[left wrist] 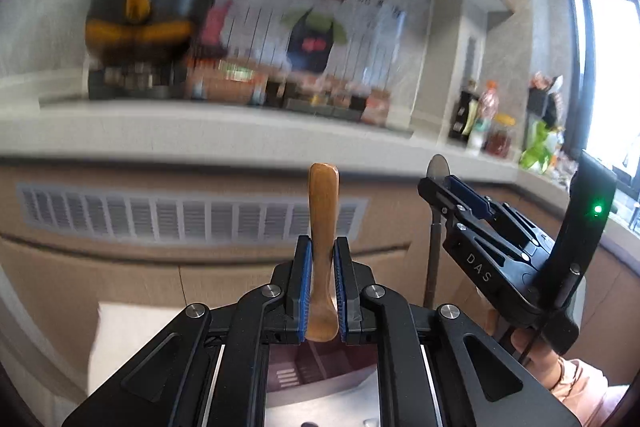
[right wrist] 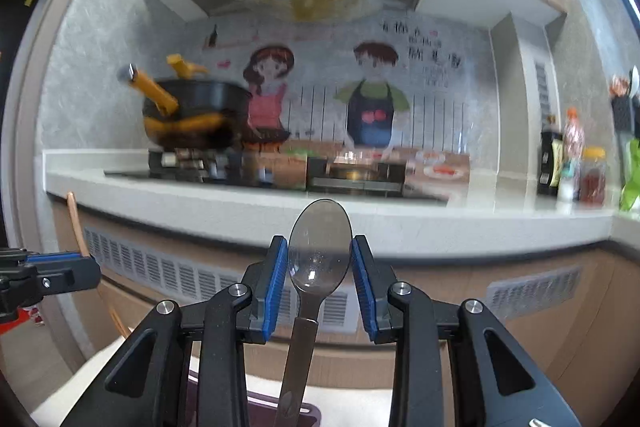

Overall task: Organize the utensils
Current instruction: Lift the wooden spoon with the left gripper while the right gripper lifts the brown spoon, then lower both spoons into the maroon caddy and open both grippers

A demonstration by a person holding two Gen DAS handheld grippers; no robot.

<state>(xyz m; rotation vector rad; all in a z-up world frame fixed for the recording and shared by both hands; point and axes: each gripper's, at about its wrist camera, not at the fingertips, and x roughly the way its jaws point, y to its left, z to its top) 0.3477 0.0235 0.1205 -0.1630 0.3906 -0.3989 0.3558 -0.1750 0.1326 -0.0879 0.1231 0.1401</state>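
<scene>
The left claw (left wrist: 323, 279) is clamped on a wooden spoon (left wrist: 323, 227), its blue pads (left wrist: 306, 283) pressed against both sides of the handle. The handle stands upright between them, with its rounded end rising above the fingertips in front of the pale tabletop (left wrist: 200, 131).

The right claw (right wrist: 320, 279) holds a metal spoon (right wrist: 318, 259) — its jaws stand partly apart, and the bowl of the spoon sits between the blue pads (right wrist: 276, 283), facing the camera and poking up above the tips. The bowl's edges look to touch both pads. The spoon's dark handle runs down between the fingers toward the bottom of the right wrist view. In the left wrist view this claw (left wrist: 448, 187) shows to the right of the wooden spoon, a little way from it, with the metal spoon's bowl (left wrist: 438, 167) peeking over its tip and a hand (left wrist: 532, 343) beneath its body.

Behind both spoons, on the tabletop, a black pot (right wrist: 196, 115) with yellow handles sits on a stove (right wrist: 192, 163), left of the wooden spoon — it is blurred. A cartoon wall picture (right wrist: 320, 95) of two cooks hangs behind it. Bottles (right wrist: 572, 155) stand far right of the metal spoon.
</scene>
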